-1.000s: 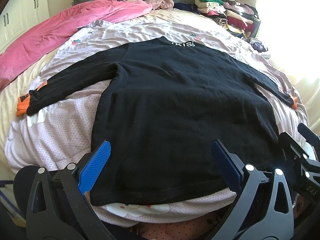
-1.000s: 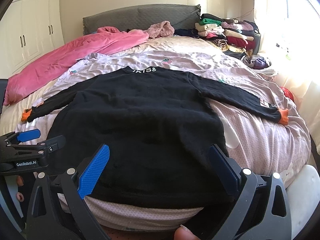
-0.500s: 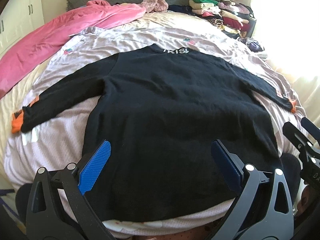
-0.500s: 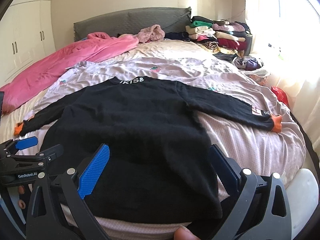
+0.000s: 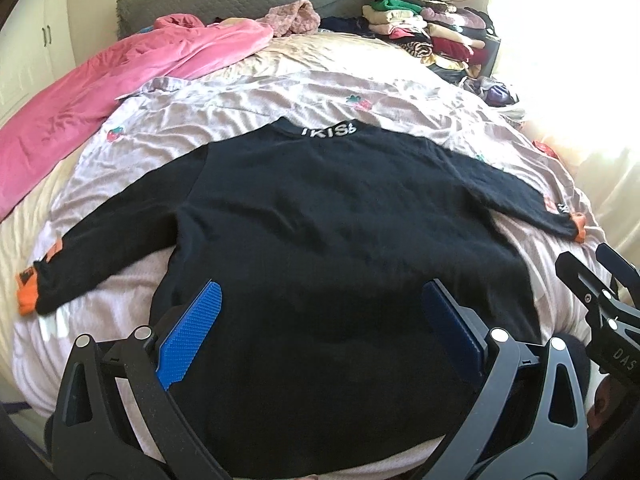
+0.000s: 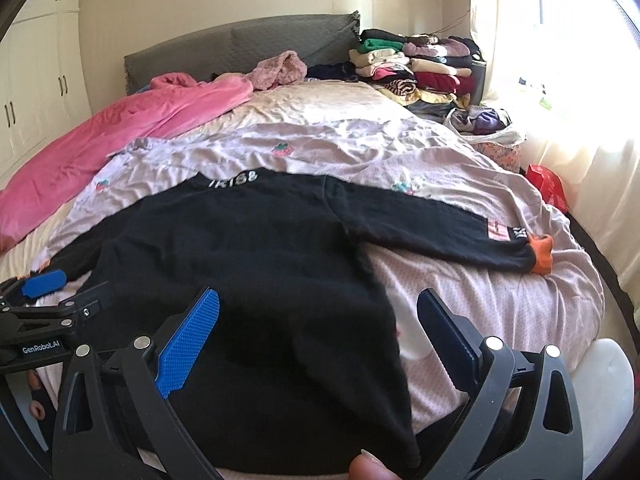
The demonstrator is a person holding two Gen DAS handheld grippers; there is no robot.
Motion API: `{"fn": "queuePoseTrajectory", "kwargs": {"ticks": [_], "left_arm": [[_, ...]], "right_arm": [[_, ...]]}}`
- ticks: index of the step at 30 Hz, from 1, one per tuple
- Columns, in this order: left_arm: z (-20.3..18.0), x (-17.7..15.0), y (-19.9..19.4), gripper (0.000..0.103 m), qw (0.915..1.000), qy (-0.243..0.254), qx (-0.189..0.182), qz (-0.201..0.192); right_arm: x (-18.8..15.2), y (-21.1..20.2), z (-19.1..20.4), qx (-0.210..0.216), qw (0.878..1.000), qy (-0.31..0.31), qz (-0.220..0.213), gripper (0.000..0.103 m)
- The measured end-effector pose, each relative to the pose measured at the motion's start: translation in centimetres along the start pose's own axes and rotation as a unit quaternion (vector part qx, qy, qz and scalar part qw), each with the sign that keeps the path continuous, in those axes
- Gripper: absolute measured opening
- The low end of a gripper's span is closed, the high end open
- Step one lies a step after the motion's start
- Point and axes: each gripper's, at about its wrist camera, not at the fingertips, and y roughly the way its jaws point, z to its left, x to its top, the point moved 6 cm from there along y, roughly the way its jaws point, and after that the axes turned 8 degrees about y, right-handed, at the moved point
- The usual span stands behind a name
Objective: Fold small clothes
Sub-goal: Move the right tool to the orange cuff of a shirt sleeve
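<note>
A small black long-sleeved sweater with orange cuffs and white collar lettering lies flat, sleeves spread, on a lilac sheet on the bed; it also shows in the right wrist view. My left gripper is open and empty above the sweater's lower hem, left of centre. My right gripper is open and empty above the hem's right corner. Each gripper shows at the edge of the other's view.
A pink blanket lies along the bed's left side. A stack of folded clothes stands at the far right by the grey headboard. A bright curtained window is on the right; a red bag lies beside the bed.
Both grippers have lifted and tilted up, so more of the room shows. The sweater has not moved and both stay open.
</note>
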Motion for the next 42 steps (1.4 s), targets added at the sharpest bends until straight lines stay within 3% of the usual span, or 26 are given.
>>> {"fn": "queuePoseTrajectory", "kwargs": {"ticks": [23,32,42], "left_arm": [[-1.1,7.9,2.7,0.094,0.9998,-0.005,-0.007,-0.016],[-2.4,10.0,5.3,0.094,0.9999,0.007,-0.010,-0.009],[-3.7,14.3,7.6,0.094,0.9997,0.015,-0.012,-0.014]], "right_arm": [[9.3,4.2,-4.2,-0.037,0.998,0.049,-0.024,0.099],[12.7,7.3,-9.5,-0.077,0.990,0.117,-0.017,0.099],[15.7,8.3,-15.7,-0.107,0.976,0.186,-0.042,0.099]]}}
